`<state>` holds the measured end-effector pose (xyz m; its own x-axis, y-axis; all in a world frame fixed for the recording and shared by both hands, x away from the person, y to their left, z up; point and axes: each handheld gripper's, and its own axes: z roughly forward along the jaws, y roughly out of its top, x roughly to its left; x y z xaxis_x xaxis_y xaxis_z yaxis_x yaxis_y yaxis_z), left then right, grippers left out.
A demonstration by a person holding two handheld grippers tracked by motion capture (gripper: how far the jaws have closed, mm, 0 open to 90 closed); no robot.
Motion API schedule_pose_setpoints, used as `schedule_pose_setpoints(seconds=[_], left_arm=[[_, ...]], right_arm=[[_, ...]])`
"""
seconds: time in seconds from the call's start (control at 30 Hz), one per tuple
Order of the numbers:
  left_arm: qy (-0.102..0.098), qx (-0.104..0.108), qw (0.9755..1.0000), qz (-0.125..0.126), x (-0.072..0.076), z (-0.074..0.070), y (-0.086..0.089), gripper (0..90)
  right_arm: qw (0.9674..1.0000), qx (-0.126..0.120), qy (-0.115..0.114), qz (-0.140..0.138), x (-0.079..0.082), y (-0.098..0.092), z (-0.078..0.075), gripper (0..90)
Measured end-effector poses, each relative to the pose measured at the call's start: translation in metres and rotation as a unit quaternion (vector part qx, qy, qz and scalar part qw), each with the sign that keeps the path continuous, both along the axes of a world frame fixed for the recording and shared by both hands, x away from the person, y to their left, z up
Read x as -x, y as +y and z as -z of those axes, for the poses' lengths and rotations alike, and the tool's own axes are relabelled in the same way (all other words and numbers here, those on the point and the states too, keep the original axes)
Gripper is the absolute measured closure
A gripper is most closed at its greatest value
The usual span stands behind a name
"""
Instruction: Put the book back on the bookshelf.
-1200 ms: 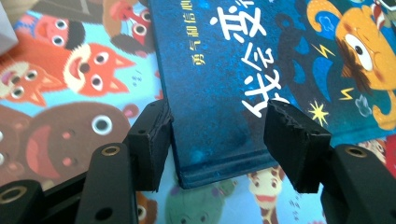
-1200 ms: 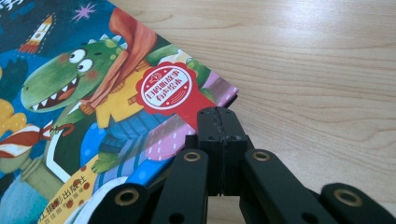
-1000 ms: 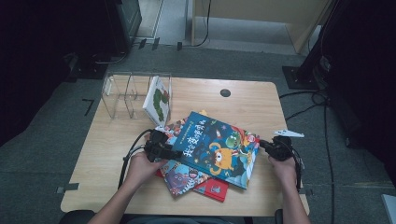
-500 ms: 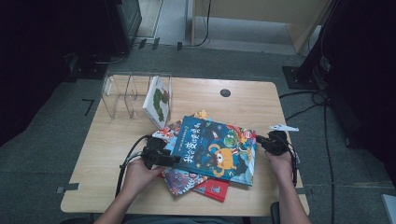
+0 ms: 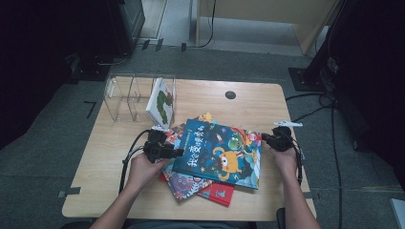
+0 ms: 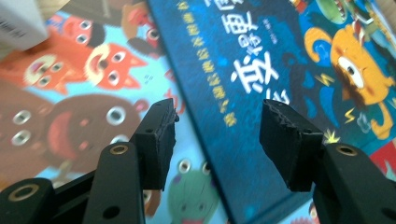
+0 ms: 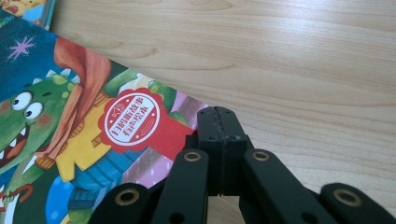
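Observation:
A blue picture book point(image 5: 217, 152) with an orange monster lies on top of a loose pile of books on the wooden table point(image 5: 110, 191). My left gripper point(image 5: 179, 152) is at the book's left edge. Its jaws have just been closing and stand open point(image 6: 217, 112), with the blue book's point(image 6: 261, 70) edge running through the gap, untouched by either pad. My right gripper point(image 5: 263, 138) is at the book's right edge. Its jaws are shut point(image 7: 218, 112) with nothing between them, their tip at the cover's border point(image 7: 135, 116).
Under the blue book lie a book with fox faces point(image 6: 70, 79), a purple one point(image 5: 184, 183) and a red one point(image 5: 218, 193). A clear book stand point(image 5: 126, 95) at the back left holds a white caterpillar book point(image 5: 162, 102). Bare wood point(image 7: 303, 70) lies to the right.
My right gripper has moved left and a little farther up the table, to the blue book's right edge. The left hand has stayed about where it was.

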<state>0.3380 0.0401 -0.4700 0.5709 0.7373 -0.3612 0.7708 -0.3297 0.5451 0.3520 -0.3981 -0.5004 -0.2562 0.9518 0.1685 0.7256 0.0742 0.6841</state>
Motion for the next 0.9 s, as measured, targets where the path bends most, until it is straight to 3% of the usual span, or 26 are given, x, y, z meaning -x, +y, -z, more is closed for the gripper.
schedule_pose_setpoints(seconds=[0.33,0.47,0.8,0.9], left_arm=[[0.009,-0.008,0.9999,0.011,0.001,0.005,-0.008,45.4],[0.012,-0.005,0.9999,0.004,0.003,0.006,-0.006,46.1],[0.025,-0.016,0.9995,0.014,0.021,0.003,-0.008,45.9],[0.035,-0.01,0.9992,0.015,0.028,0.003,-0.006,45.8]], right_arm=[[0.9998,-0.003,0.0,-0.02,0.0,0.003,0.002,90.0],[0.9997,0.002,0.001,-0.025,0.0,0.005,0.002,90.0],[0.999,-0.003,0.001,-0.045,0.001,0.01,0.0,90.0],[0.9986,0.001,0.001,-0.053,0.003,0.013,0.0,90.0]])
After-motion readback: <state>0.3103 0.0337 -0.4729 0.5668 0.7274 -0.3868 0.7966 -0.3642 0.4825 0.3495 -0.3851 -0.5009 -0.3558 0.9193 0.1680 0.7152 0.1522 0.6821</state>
